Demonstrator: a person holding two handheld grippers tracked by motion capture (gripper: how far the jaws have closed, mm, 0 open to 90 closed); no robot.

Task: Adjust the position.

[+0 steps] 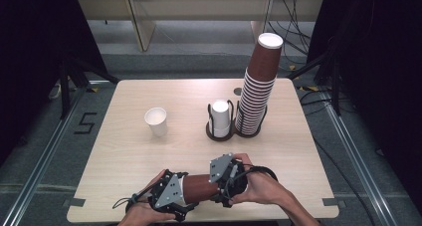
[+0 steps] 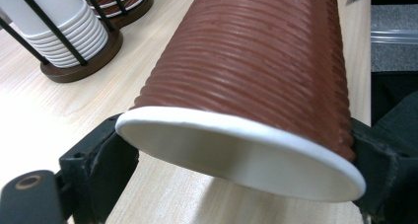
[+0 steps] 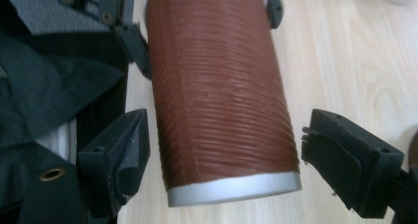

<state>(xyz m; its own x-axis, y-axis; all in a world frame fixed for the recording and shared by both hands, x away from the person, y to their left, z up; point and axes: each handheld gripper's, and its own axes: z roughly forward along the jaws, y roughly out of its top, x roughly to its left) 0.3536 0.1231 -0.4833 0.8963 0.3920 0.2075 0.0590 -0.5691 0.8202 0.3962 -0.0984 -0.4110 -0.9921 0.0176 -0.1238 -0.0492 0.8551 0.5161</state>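
A brown ribbed paper cup (image 1: 199,187) lies level just above the table's front edge, between my two grippers. My left gripper (image 1: 182,192) is shut on its wide end; in the left gripper view the jaws of my left gripper (image 2: 241,157) press the white rim (image 2: 236,130) into an oval. My right gripper (image 1: 215,185) stands open around the narrow base end. In the right gripper view the cup (image 3: 217,86) runs between the jaws of my right gripper (image 3: 231,155), with a clear gap on the right side and a thin one on the left.
A lone white cup (image 1: 157,121) stands upright at mid-table left. Two wire holders sit at centre: one with a short stack of white cups (image 1: 220,117), one with a tall leaning stack of brown cups (image 1: 258,81). The table's front edge (image 1: 278,217) is close under my hands.
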